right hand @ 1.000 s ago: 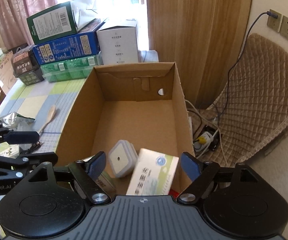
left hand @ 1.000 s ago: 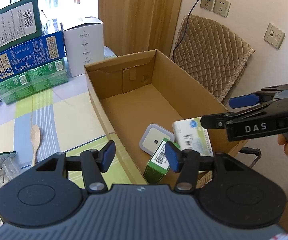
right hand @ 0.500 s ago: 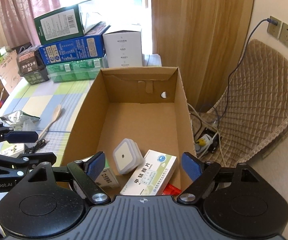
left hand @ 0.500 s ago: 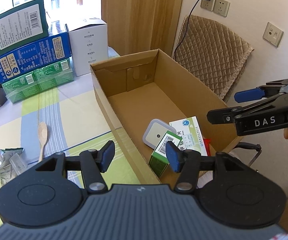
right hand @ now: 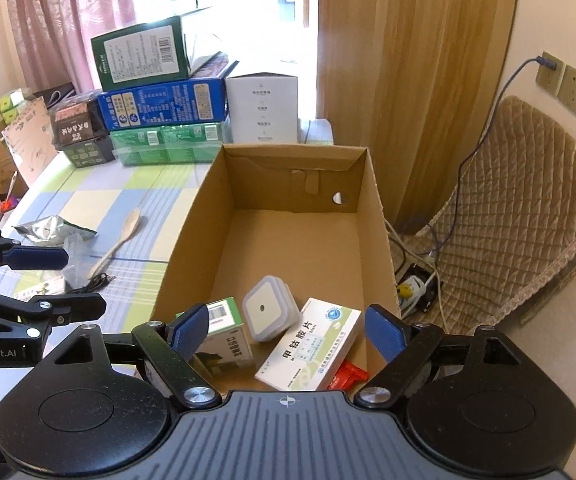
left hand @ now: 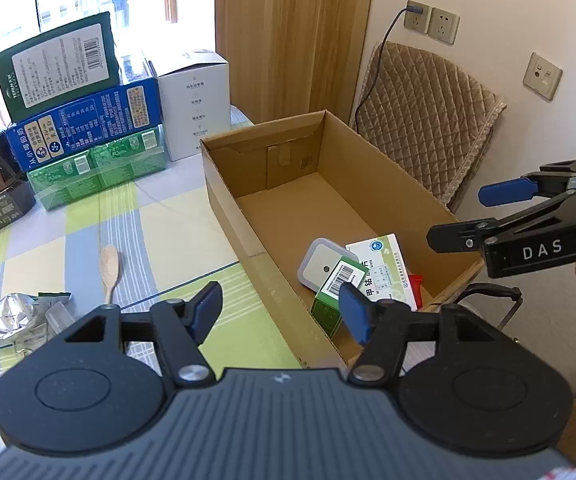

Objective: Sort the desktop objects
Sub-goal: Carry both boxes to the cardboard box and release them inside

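An open cardboard box [left hand: 263,160] [right hand: 271,184] stands at the table's right edge. At its near end lie a small green carton [left hand: 326,308] [right hand: 223,340], a white square container [left hand: 318,262] [right hand: 265,312], a white-and-green medicine box [left hand: 386,268] [right hand: 312,354] and a red item [right hand: 348,374]. My left gripper [left hand: 281,312] [right hand: 77,282] hangs over the box's near left wall; its jaws are opening with nothing between them. My right gripper [right hand: 288,328] [left hand: 462,216] is open above the items and holds nothing.
A wooden spoon [left hand: 109,268] [right hand: 123,236], a foil packet [left hand: 11,316] [right hand: 53,228] and a black cable [right hand: 95,282] lie on the checked tablecloth. Stacked cartons [left hand: 83,136] and a white box [left hand: 197,108] stand at the back. A quilted chair [right hand: 520,208] and floor power strip [right hand: 412,284] sit right.
Both grippers drew back and rose from the box. The left jaws widened. The medicine box, tilted under the right gripper a second ago, now lies flat in the box.
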{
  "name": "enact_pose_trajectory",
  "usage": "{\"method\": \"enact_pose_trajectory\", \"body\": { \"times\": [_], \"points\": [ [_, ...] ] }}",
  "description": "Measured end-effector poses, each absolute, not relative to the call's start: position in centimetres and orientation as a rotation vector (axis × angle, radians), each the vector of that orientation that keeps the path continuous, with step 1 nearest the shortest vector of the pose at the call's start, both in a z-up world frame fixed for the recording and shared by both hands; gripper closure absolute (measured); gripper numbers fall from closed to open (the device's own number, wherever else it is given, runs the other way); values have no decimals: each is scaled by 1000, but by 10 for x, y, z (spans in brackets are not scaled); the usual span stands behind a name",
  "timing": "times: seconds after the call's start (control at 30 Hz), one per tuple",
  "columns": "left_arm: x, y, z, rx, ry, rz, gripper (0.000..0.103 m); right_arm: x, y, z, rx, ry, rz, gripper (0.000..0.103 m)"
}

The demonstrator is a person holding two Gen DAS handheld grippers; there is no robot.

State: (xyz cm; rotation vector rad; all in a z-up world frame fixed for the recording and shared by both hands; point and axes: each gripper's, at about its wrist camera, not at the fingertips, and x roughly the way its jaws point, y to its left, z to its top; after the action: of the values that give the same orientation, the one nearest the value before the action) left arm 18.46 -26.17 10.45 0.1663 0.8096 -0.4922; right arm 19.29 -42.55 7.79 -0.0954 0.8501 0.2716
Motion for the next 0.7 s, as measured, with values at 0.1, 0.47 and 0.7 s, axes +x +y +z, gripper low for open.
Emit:
{"method": "enact_pose_trajectory", "body": {
  "times": [0.1, 0.47, 0.7],
  "points": [
    [181, -256, 108, 168, 806, -492, 37, 188, -421, 83, -101, 841, 278, 19],
    [164, -226, 122, 160, 776, -470, 20, 171, -394, 95, -137, 821, 312, 17],
    [157, -195, 127, 151, 768, -447, 13, 164, -371, 98, -165, 812, 347, 12]
  ]
}}
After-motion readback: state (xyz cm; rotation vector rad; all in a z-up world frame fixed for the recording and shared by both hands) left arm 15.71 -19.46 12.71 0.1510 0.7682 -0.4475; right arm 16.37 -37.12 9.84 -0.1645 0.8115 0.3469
